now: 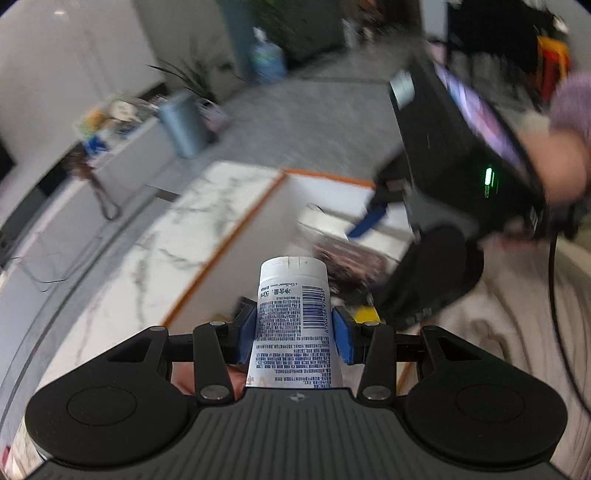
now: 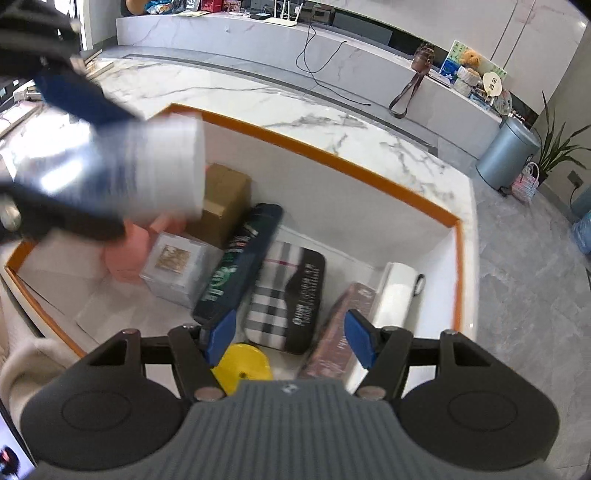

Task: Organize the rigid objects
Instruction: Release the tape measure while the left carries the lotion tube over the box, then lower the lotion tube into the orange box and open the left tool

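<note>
My left gripper (image 1: 293,326) is shut on a white tube (image 1: 291,295) printed with a barcode and small text, cap end pointing away. In the right wrist view the same tube (image 2: 159,170) hangs blurred over the left part of an orange-rimmed white box (image 2: 332,162). My right gripper (image 2: 290,336) stands open above the box's near side with nothing between its pads. Inside the box lie a brown carton (image 2: 225,199), a pink box (image 2: 125,254), a clear case (image 2: 173,266), a dark tube (image 2: 240,258), a plaid case (image 2: 284,295), a reddish box (image 2: 340,339), a white roll (image 2: 397,291) and a yellow disc (image 2: 243,363).
The box sits on a white marble table (image 2: 258,103). Beyond it runs a long marble counter (image 2: 258,33) with cables and ornaments. A grey bin (image 2: 506,155) and a plant (image 2: 554,144) stand on the floor at the right. Cream fabric (image 1: 498,295) lies near the box.
</note>
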Tool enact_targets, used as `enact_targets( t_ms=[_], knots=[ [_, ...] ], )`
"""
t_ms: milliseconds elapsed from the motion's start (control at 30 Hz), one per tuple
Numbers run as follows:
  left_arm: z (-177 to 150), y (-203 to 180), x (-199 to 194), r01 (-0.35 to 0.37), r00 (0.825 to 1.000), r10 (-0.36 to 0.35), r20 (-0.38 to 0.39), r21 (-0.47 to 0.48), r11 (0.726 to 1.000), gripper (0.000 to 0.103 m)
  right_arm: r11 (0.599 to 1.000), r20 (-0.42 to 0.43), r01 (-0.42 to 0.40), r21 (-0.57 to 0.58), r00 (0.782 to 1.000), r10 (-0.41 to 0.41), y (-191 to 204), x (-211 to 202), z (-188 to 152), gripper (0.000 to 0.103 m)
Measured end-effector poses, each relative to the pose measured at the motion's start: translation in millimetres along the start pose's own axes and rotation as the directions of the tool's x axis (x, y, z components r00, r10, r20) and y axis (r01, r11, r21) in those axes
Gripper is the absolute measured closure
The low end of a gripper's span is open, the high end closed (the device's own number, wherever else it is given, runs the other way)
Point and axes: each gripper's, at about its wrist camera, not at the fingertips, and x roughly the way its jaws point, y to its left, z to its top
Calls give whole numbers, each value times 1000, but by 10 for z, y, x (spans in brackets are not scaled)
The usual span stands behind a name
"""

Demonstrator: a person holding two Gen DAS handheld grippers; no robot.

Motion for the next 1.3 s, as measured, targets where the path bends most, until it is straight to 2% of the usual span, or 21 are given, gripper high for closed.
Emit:
enact_targets(
  t_ms=[133, 300, 500, 633, 867, 1300],
  knots=[
    [-17, 16, 282, 98, 993, -98, -67, 1, 995, 53, 1000, -6, 6, -8, 1000, -6, -120, 22, -25, 38],
    [-86, 85, 571, 213, 966, -215, -147, -30, 977, 53, 999, -21, -13, -34, 1000, 13, -159, 104, -38, 38],
    [-135, 211, 808, 271, 940, -272, -204, -32, 962, 52, 997, -15, -49, -52, 999, 48, -112, 178, -4, 38],
    [-163, 203, 906, 322, 915, -325, -240, -54, 945, 52, 996, -21, -62, -60, 998, 61, -62, 225, 18, 38],
    [-222, 193, 1025, 357, 889, -368, -271, -93, 930, 52, 995, -44, -76, -67, 996, 73, -2, 276, -15, 38],
    [-244, 232, 1014, 381, 877, -408, -254, -150, 912, 51, 996, -56, -79, -48, 996, 76, 25, 294, -51, 35]
  ],
)
